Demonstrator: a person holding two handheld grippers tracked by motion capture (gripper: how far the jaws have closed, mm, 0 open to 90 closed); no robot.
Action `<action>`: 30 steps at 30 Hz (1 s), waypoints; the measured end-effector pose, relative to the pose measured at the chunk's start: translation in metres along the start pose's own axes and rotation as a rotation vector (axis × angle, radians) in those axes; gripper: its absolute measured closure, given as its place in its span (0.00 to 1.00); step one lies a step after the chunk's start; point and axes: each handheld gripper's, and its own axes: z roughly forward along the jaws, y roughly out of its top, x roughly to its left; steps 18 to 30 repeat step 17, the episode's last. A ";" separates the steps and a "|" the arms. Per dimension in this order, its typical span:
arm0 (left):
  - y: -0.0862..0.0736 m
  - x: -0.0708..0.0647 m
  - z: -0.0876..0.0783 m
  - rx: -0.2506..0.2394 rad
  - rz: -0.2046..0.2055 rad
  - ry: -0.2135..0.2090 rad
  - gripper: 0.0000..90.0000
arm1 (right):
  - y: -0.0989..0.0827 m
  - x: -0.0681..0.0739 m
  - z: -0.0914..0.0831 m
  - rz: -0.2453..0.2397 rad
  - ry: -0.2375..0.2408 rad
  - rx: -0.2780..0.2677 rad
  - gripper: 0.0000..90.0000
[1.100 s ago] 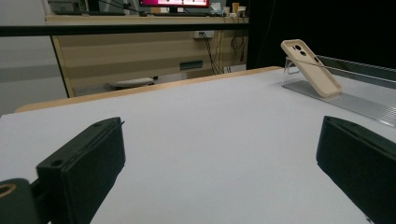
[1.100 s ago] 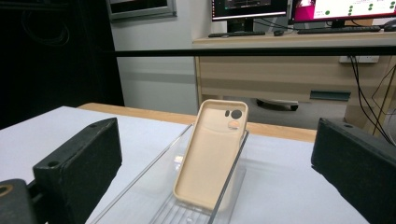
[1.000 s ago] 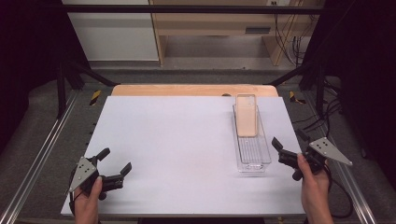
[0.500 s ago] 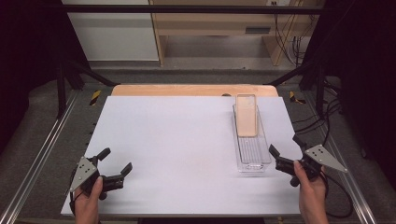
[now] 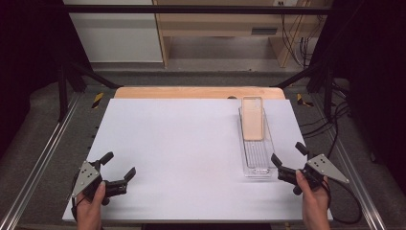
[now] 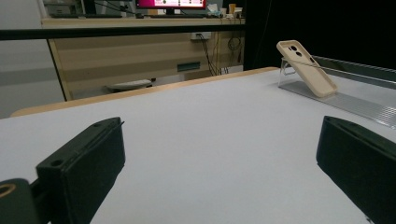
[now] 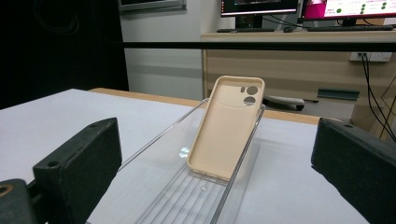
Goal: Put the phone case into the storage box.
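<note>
Jaws apart on both grippers, nothing held, the right gripper [image 5: 287,161] lined up on the tray [image 5: 246,143].

Straight ahead of the right jaws, between them in the right gripper view, a beige phone case [image 7: 227,127] leans tilted against the far end of the clear tray [image 7: 161,135], its lower edge on the ribbed floor. The tray's near end sits just in front of the right jaws. The left gripper [image 5: 119,166] waits well off to the side over the white table [image 5: 182,143], its jaws wide, the case [image 6: 306,67] far ahead and to their right. To do this well, I'd say the right jaws should go in low along the tray's length, stay clear of both thin walls, and close on the case's long edges rather than its slick face.
</note>
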 end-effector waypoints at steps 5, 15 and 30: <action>0.001 -0.001 0.000 -0.005 0.002 0.001 0.01 | -0.007 0.005 0.002 -0.030 0.019 0.002 0.03; 0.002 -0.004 -0.001 -0.009 0.015 0.004 0.01 | -0.016 0.016 0.006 -0.106 0.069 0.050 0.02; 0.003 -0.006 0.000 -0.010 0.026 0.001 0.01 | -0.018 0.016 0.006 -0.115 0.075 0.061 0.02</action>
